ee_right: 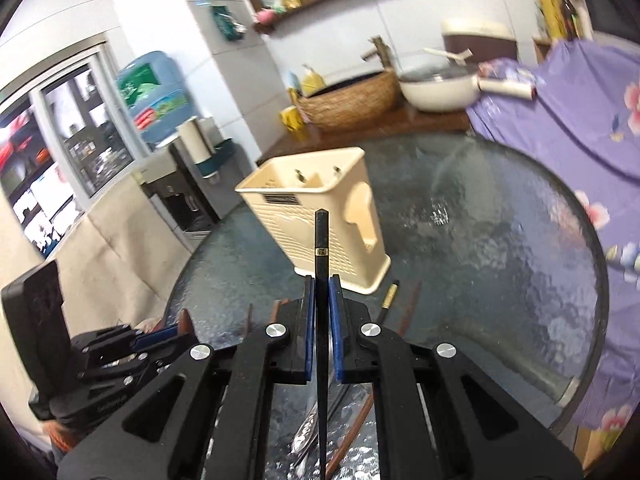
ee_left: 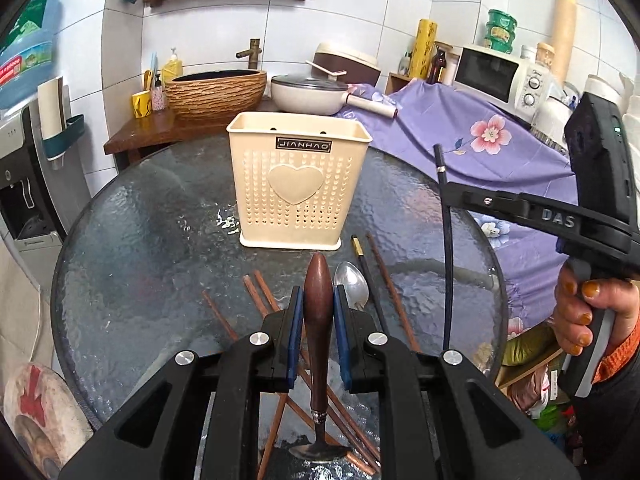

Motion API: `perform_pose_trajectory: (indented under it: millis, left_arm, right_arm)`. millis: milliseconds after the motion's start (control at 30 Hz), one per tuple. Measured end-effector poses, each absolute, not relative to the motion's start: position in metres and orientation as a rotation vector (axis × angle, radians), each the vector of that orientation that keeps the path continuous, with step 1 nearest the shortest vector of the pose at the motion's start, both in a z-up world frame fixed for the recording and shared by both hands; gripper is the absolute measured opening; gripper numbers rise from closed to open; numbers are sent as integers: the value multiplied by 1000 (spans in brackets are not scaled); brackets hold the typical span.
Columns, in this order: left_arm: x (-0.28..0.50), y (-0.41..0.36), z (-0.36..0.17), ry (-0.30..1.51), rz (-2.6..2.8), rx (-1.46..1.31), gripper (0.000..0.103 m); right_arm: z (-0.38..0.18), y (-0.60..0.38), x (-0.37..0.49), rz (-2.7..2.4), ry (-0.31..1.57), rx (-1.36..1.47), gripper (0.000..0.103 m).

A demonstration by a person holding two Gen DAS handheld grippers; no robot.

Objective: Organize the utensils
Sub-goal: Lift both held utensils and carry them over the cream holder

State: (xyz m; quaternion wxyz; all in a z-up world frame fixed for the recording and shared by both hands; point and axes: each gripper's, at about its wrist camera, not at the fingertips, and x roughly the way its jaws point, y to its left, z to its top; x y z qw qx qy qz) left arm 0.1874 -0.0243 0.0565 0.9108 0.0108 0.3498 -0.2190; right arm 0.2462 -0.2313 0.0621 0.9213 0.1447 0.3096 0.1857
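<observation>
A cream perforated utensil holder (ee_left: 298, 184) stands on the round glass table (ee_left: 140, 240); it also shows in the right wrist view (ee_right: 320, 216). My left gripper (ee_left: 318, 300) is shut on the dark wooden handle of a ladle-like utensil (ee_left: 318, 320), held above the table. My right gripper (ee_right: 322, 292) is shut on a black chopstick (ee_right: 321, 248), held upright to the right of the holder; this gripper shows in the left wrist view (ee_left: 450, 192). Several brown chopsticks (ee_left: 256, 296), a black chopstick (ee_left: 366, 264) and a metal spoon (ee_left: 351, 280) lie on the table in front of the holder.
A wooden counter behind the table carries a woven basin (ee_left: 216, 92), a white pot (ee_left: 308, 94) and a yellow cup (ee_left: 141, 104). Purple flowered cloth (ee_left: 460, 132) drapes along the right, with a microwave (ee_left: 500, 76) behind. A water dispenser (ee_left: 24, 160) stands at left.
</observation>
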Motion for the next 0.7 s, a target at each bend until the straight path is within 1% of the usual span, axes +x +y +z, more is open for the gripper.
perform_pose_trajectory:
  millis: [367,700]
  left_arm:
    - [169,-1,82,675,-495,-19,15]
    - [175,0,105,613,-481,-17,15]
  right_arm:
    - [96,-221,205,528,592,272,8]
    - [118,-211,206,546,547,224,8]
